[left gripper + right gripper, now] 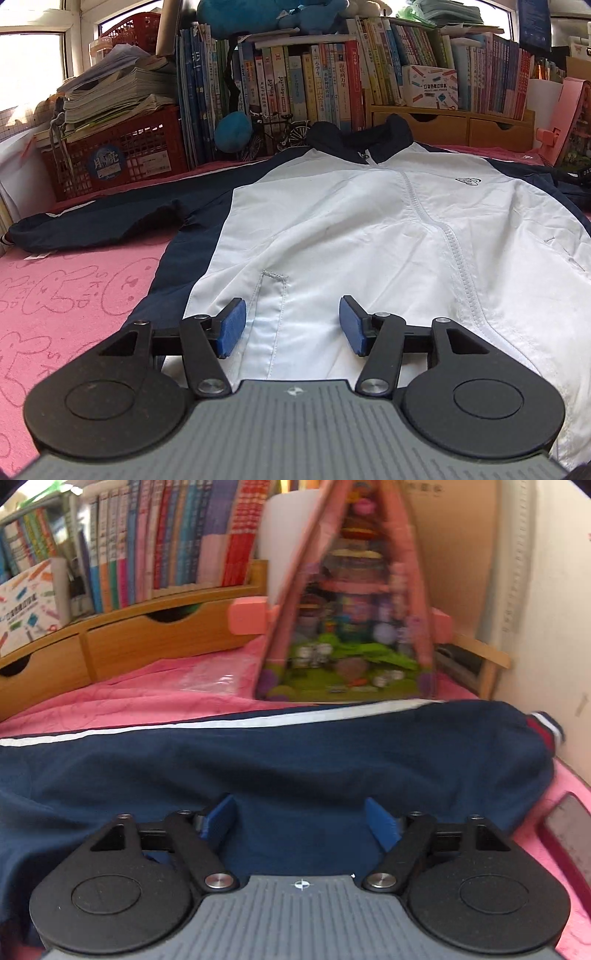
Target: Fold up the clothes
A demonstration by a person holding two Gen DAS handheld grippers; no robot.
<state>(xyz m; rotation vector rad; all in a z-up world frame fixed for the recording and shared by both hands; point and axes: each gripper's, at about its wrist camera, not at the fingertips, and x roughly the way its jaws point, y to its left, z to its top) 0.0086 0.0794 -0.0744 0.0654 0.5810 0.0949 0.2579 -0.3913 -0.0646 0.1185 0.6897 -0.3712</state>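
Currently the jacket is lying collar-away, zipper running lengthwise; left gripper is hovering unclenched over its hem, right gripper unclenched over the navy sleeve.

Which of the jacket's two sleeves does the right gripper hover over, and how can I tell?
The right gripper hovers, open, over the navy sleeve lying before the pink toy box. The other sleeve stretches toward the red crate.

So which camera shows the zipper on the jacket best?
The left wrist view: the zipper runs in plain sight down the jacket's white front. The right wrist view shows only a dark blue sleeve, no zipper.
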